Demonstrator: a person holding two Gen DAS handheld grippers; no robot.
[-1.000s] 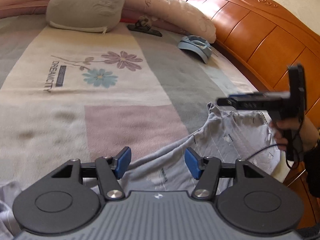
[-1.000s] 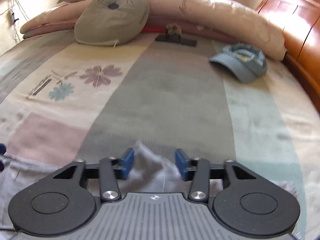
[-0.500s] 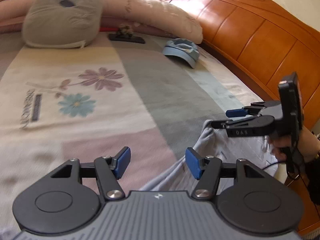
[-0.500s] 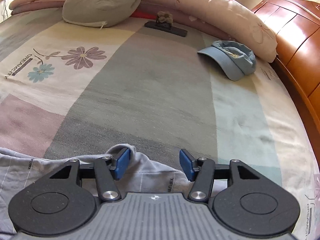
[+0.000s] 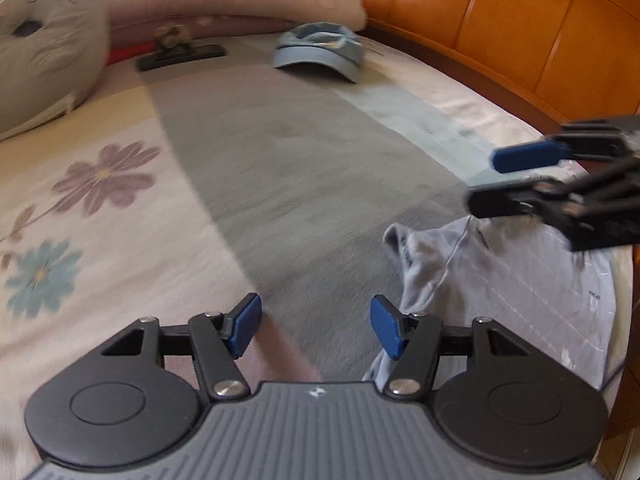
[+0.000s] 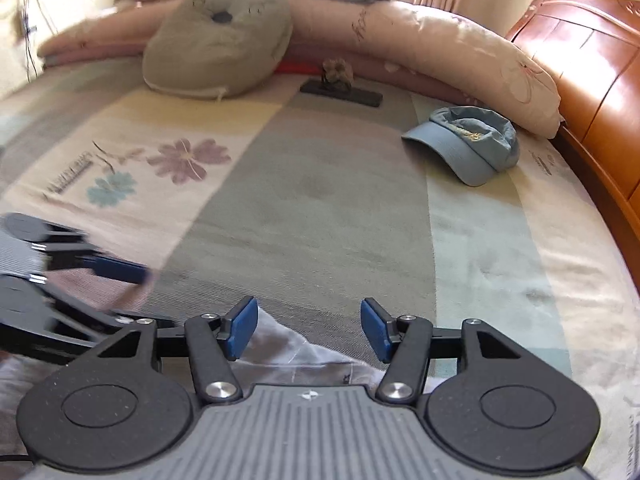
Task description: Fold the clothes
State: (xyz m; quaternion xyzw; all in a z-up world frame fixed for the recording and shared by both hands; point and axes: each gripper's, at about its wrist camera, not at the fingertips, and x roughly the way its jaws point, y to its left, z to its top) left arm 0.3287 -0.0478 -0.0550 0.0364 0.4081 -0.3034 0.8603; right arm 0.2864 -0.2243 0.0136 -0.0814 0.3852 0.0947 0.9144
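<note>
Holding both tools low over the bed, you have nothing gripped in either. Your left gripper (image 5: 316,326) stands partly open with only bedcover showing between its blue pads; the pale grey garment (image 5: 500,280) lies just right of its right pad, and whether the cloth brushes that pad cannot be told. Your right gripper (image 6: 308,328) has its jaws opening, with a raised fold of the same garment (image 6: 304,356) beneath the gap; the pads do not press on it, so the cloth is released rather than held. Judged from this, the fold has just been laid and you are clearing to regrip.

The garment sits bunched at the near right part of the bed, close to the wooden edge, with one ridge standing up. It is not yet flat or squared, so folding looks to be at an early stage.

Farther out, the striped, flowered bedcover (image 6: 320,200) is bare across the middle, giving room to spread the cloth. Beyond it lie a blue cap (image 6: 468,148), a dark flat object carrying something small (image 6: 340,90), a grey cushion (image 6: 216,44), and a long pink bolster (image 6: 440,44) along the orange wooden bed frame (image 6: 592,80).

Limits: the garment's near half is hidden under both tool bodies, so its type and full outline cannot be made out. The left view is motion-blurred. The small item on the dark object is unidentifiable.
</note>
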